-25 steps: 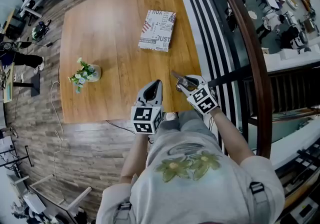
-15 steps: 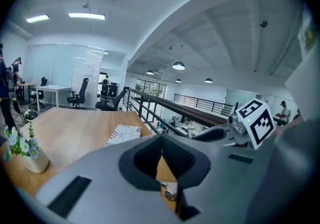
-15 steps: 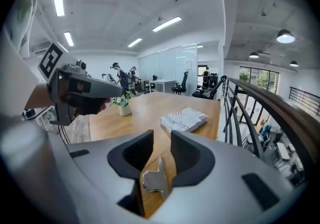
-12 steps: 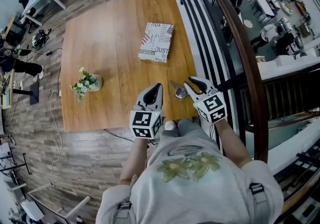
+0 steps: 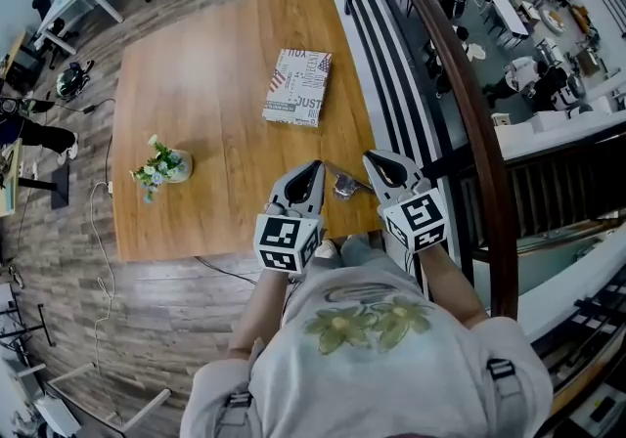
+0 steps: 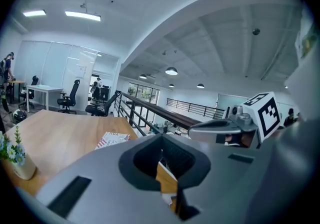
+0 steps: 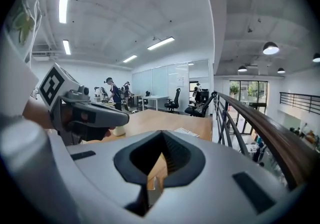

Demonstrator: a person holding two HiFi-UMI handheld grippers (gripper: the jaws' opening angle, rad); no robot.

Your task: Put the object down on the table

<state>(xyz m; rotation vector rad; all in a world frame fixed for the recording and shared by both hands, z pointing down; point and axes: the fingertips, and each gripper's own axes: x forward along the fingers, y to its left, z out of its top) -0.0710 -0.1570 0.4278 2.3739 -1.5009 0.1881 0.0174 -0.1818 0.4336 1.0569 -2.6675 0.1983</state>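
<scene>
Left gripper (image 5: 311, 168): jaws closed together, nothing held. Right gripper (image 5: 374, 160): jaws just closed fully, nothing between them. Both side by side over near edge of table (image 5: 215, 84), tips pointing away from person. Small metal object (image 5: 344, 184) lies on table between two grippers, free of both jaws. Patterned box (image 5: 297, 86) ahead of left gripper, well apart. Flower vase (image 5: 164, 164) well apart to its left.
</scene>
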